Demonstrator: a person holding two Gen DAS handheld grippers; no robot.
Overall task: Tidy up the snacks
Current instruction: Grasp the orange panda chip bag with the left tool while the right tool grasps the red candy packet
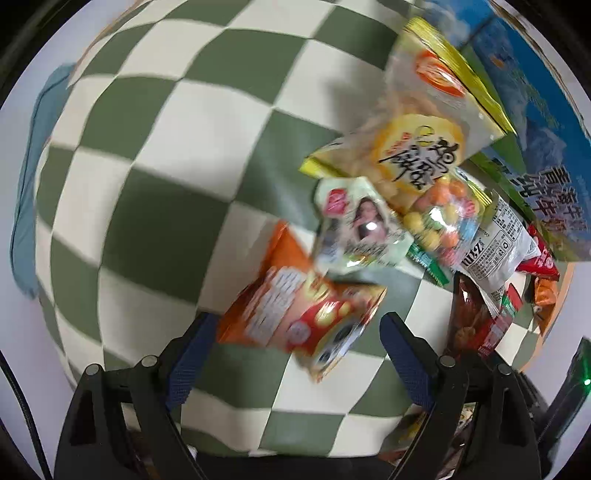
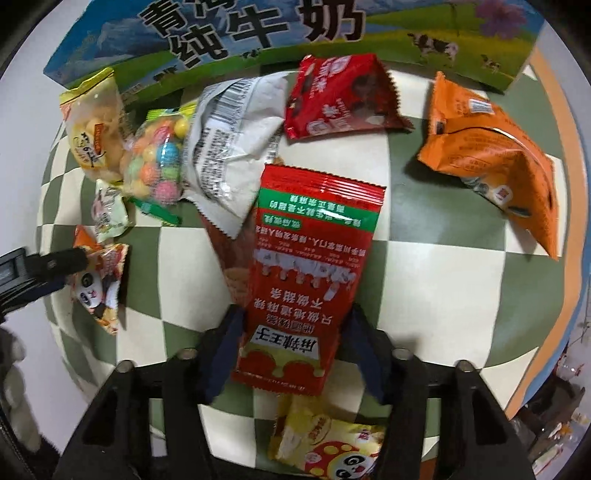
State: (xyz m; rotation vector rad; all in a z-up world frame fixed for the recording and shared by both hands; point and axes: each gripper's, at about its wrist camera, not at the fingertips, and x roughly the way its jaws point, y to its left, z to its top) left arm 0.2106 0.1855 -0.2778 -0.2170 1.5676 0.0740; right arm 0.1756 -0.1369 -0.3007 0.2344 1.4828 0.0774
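Note:
My left gripper (image 1: 295,328) is open, with an orange-and-red snack bag (image 1: 295,314) lying between its fingers on the checked cloth. That bag also shows at the left of the right wrist view (image 2: 99,280), beside the left gripper's fingertips (image 2: 70,260). My right gripper (image 2: 295,332) is open around the lower end of a long red spicy-strip packet (image 2: 306,273). The jaws stand apart from its sides. A row of snacks lies by the milk carton (image 2: 258,33): a yellow puff bag (image 2: 94,129), a candy-ball bag (image 2: 159,162), a white packet (image 2: 229,147).
A red packet (image 2: 340,96) and an orange bag (image 2: 495,155) lie at the far right. A yellow cartoon bag (image 2: 325,439) lies under my right gripper. A small pale packet (image 1: 358,229) lies by the candy. The green-and-white checked cloth (image 1: 166,166) extends left.

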